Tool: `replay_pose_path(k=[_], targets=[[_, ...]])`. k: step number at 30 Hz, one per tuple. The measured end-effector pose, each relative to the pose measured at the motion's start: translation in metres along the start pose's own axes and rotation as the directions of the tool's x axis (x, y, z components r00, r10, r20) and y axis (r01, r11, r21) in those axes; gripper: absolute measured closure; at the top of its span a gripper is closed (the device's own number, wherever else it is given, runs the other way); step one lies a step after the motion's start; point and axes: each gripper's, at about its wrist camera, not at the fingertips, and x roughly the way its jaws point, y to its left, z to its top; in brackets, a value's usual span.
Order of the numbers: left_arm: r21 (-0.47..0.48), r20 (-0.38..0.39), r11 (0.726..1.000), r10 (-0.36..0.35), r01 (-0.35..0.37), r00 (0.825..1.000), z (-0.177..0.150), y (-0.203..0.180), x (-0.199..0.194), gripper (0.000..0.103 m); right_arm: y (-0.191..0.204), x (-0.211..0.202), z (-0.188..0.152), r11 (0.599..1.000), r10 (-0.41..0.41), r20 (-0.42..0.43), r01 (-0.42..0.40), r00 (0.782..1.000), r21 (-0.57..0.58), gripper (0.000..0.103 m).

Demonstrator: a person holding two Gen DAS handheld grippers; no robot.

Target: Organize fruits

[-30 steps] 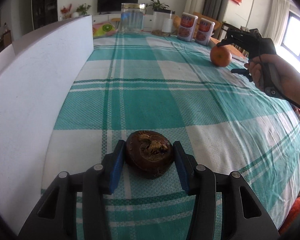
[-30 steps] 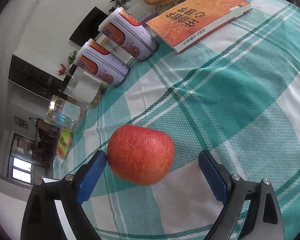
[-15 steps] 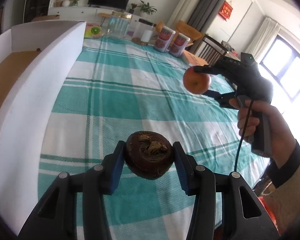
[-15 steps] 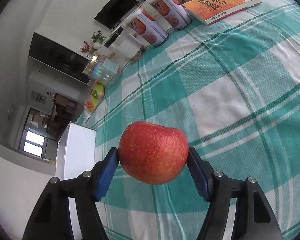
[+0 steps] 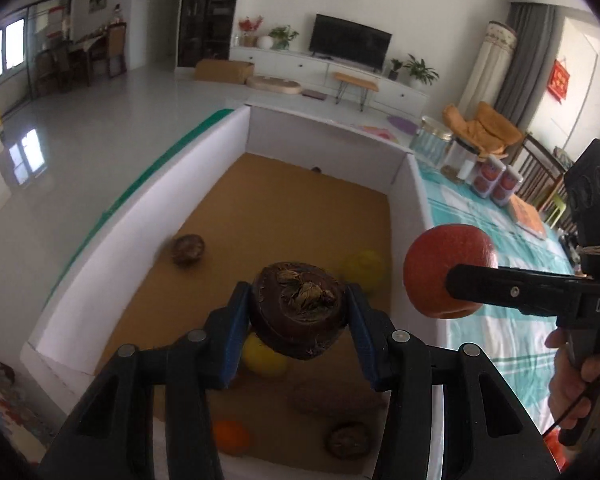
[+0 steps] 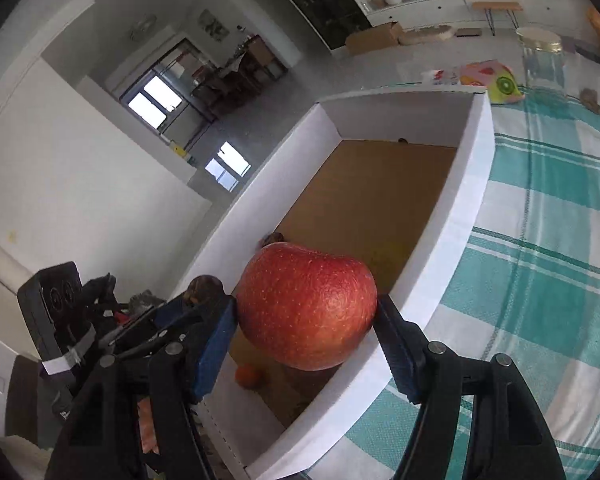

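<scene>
My left gripper [image 5: 298,314] is shut on a dark brown mangosteen [image 5: 298,312] and holds it in the air over the white box [image 5: 140,216] with a brown floor. My right gripper [image 6: 306,314] is shut on a red apple [image 6: 306,306] and holds it above the box's right wall [image 6: 460,216]; the apple also shows in the left wrist view [image 5: 446,276]. Inside the box lie another mangosteen [image 5: 187,249], two yellow fruits [image 5: 365,266], a small orange [image 5: 232,436] and brown fruits near the front.
The box stands at the left edge of a table with a teal checked cloth [image 6: 548,240]. At the far end stand a glass jar [image 5: 432,142], two red cans [image 5: 498,184] and an orange book [image 5: 528,218]. The left gripper's body [image 6: 60,320] is at the left in the right wrist view.
Both grippers have lifted their fruits off the cloth and swung left to above the box. The right gripper, open around the apple a second ago, has shut on it.
</scene>
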Motion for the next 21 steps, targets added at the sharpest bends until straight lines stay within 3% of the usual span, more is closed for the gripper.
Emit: replay_pose_path(k=[2, 5, 6, 7, 8, 11, 13, 14, 16, 18, 21], targets=[[0.024, -0.041, 0.997, 0.073, -0.072, 0.996, -0.006, 0.012, 0.015, 0.053, 0.02, 0.031, -0.002, 0.993, -0.093, -0.059, 0.088, 0.994, -0.08, 0.034], [0.054, -0.089, 0.989, 0.14, -0.136, 0.986, -0.016, 0.018, 0.028, 0.052, 0.035, 0.071, -0.006, 0.966, -0.217, -0.158, 0.189, 0.963, -0.177, 0.033], [0.064, -0.088, 0.987, 0.151, -0.146, 0.985, -0.018, 0.019, 0.028, 0.044, 0.035, 0.078, -0.008, 0.958, -0.248, -0.167, 0.216, 0.954, -0.191, 0.033], [0.069, -0.08, 0.986, 0.155, -0.15, 0.985, -0.02, 0.018, 0.026, 0.031, 0.035, 0.077, -0.008, 0.953, -0.263, -0.141, 0.234, 0.954, -0.195, 0.028], [0.067, -0.063, 0.987, 0.153, -0.149, 0.986, -0.02, 0.017, 0.023, 0.021, 0.035, 0.073, -0.007, 0.951, -0.269, -0.119, 0.243, 0.956, -0.194, 0.016], [0.059, -0.007, 0.983, 0.172, -0.171, 0.985, -0.018, 0.014, 0.011, 0.017, 0.037, 0.045, -0.003, 0.954, -0.264, -0.048, 0.254, 0.963, -0.16, 0.001], [0.044, 0.036, 0.969, 0.242, -0.244, 0.97, -0.015, 0.008, 0.003, 0.016, 0.041, 0.021, -0.002, 0.945, -0.289, 0.005, 0.286, 0.957, -0.16, 0.0], [0.032, 0.051, 0.953, 0.298, -0.3, 0.953, -0.015, 0.006, -0.002, 0.015, 0.046, 0.01, -0.003, 0.938, -0.307, 0.026, 0.307, 0.951, -0.162, 0.0], [0.01, 0.041, 0.931, 0.365, -0.365, 0.93, -0.015, 0.001, -0.01, 0.012, 0.057, -0.007, -0.009, 0.919, -0.355, 0.066, 0.361, 0.932, -0.155, 0.0], [-0.001, 0.027, 0.932, 0.362, -0.362, 0.932, -0.016, -0.002, -0.018, 0.012, 0.065, -0.019, -0.016, 0.908, -0.388, 0.088, 0.396, 0.918, -0.135, 0.0], [0.021, -0.01, 0.939, 0.343, -0.343, 0.939, -0.016, 0.001, -0.021, 0.012, 0.076, -0.031, -0.028, 0.909, -0.395, 0.102, 0.404, 0.913, -0.102, 0.0]])
